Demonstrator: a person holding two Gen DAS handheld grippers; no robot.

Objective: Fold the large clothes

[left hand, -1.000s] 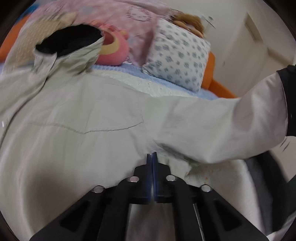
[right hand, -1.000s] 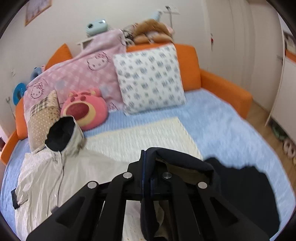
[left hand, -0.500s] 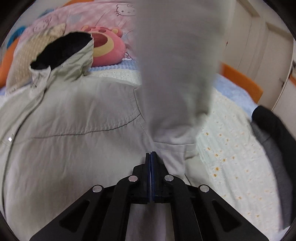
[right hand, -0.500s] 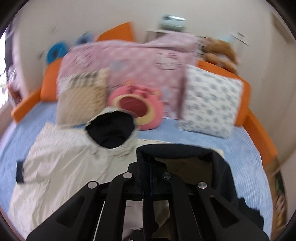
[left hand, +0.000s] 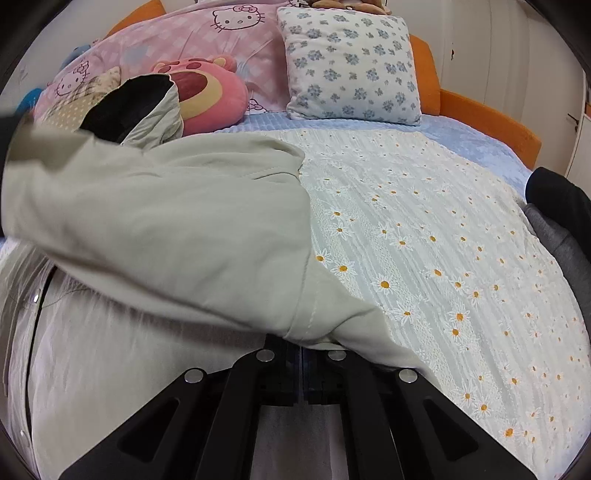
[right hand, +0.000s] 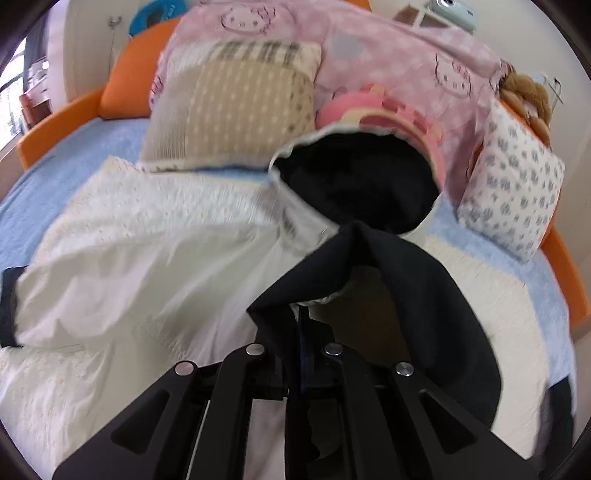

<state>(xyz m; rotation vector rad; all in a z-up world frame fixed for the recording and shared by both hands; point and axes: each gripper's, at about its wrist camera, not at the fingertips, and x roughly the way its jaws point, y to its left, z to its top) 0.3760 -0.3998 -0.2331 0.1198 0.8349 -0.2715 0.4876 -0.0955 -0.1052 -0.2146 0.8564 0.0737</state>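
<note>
Beyond the tool: one beige jacket, one daisy cloth, three cushions, one pink blanket.

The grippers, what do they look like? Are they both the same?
Yes, they match. The left gripper and the right gripper are both matte black, each with two flat fingers that show a thin blue edge. Black struts with long cut-out holes fan out behind them, dotted with round silver bolts. No cables, markings, hands or sleeves show.

Orange-framed bed, pale walls
</note>
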